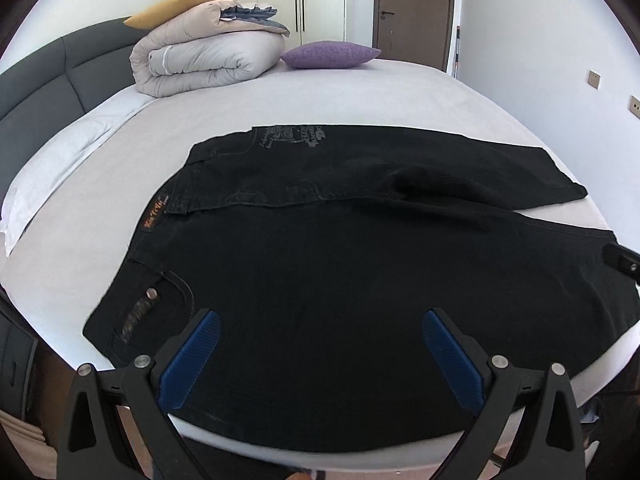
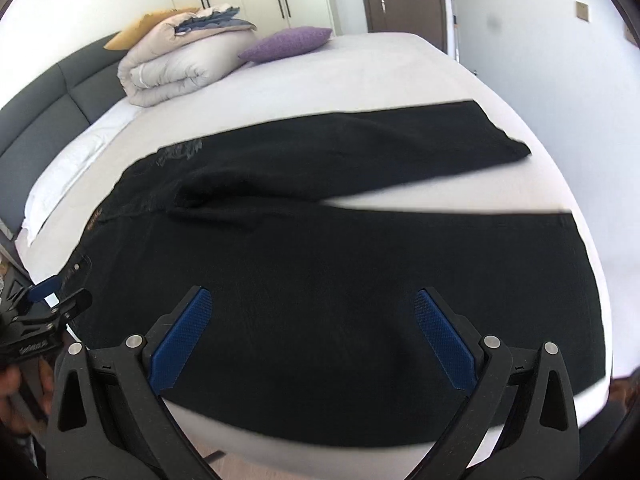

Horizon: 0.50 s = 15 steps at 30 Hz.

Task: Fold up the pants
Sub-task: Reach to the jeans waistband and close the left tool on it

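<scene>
Black pants (image 1: 340, 248) lie flat on the white bed (image 1: 360, 92), waist to the left, both legs spread toward the right in a V. They also show in the right wrist view (image 2: 340, 256). My left gripper (image 1: 320, 320) is open and empty above the near leg close to the waist and pocket. My right gripper (image 2: 314, 300) is open and empty above the near leg further toward the hem. The left gripper shows at the left edge of the right wrist view (image 2: 44, 300); the right gripper's tip shows at the right edge of the left wrist view (image 1: 624, 262).
A folded duvet (image 1: 204, 56) with a yellow pillow and a purple cushion (image 1: 330, 54) sit at the far side of the bed. A grey headboard (image 1: 48, 76) runs along the left. A door (image 1: 414, 4) and wardrobes stand behind.
</scene>
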### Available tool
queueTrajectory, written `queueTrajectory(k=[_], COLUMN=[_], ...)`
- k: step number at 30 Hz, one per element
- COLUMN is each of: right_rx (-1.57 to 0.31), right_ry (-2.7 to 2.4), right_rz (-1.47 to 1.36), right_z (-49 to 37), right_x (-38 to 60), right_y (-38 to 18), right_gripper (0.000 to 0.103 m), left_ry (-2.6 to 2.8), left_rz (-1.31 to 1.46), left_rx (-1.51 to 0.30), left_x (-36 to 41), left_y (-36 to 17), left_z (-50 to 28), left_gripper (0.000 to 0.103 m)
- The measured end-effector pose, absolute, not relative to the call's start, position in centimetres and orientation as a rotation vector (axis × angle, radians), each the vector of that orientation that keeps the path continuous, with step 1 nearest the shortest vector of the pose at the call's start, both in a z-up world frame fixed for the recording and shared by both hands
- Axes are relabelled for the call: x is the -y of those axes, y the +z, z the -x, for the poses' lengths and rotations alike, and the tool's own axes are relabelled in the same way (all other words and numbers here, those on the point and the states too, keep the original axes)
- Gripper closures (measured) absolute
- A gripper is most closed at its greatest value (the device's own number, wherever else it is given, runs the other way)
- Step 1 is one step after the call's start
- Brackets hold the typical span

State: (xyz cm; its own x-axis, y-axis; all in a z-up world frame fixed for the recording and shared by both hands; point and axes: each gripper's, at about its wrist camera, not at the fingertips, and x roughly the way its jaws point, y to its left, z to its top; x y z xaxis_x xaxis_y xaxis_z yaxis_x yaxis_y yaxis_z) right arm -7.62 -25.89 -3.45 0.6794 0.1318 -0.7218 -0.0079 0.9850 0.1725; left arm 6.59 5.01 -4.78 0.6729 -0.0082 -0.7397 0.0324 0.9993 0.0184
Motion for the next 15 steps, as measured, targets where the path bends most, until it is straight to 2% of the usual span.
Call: queueTrajectory(k=[4, 8, 11, 15], right_rx=[-0.781, -0.771, -0.801, -0.794], right_ry=[0.134, 0.227, 0.322, 0.417], right_rz=[-0.111, 0.007, 0.074, 0.097], right_z=[4.6, 0.8, -2.4, -5.1], right_x=[26.8, 27.1, 27.4, 27.9], right_y=[-2.2, -1.3, -0.8, -0.3], right_gripper=[0.000, 0.000, 0.001, 0.002], left_ry=[0.027, -0.004, -0.122, -0.229], left_rz=[-0.116, -0.194, -0.289, -0.506], left_rx=[-0.907, -0.813, -0.829, -0.922], left_x=[-7.4, -10.0, -10.5, -10.3], left_y=[-3.9, -1.5, -0.9, -2.4], left_z=[-12.3, -20.2, -27.0, -34.7], left_gripper=[0.000, 0.000, 0.000, 0.007])
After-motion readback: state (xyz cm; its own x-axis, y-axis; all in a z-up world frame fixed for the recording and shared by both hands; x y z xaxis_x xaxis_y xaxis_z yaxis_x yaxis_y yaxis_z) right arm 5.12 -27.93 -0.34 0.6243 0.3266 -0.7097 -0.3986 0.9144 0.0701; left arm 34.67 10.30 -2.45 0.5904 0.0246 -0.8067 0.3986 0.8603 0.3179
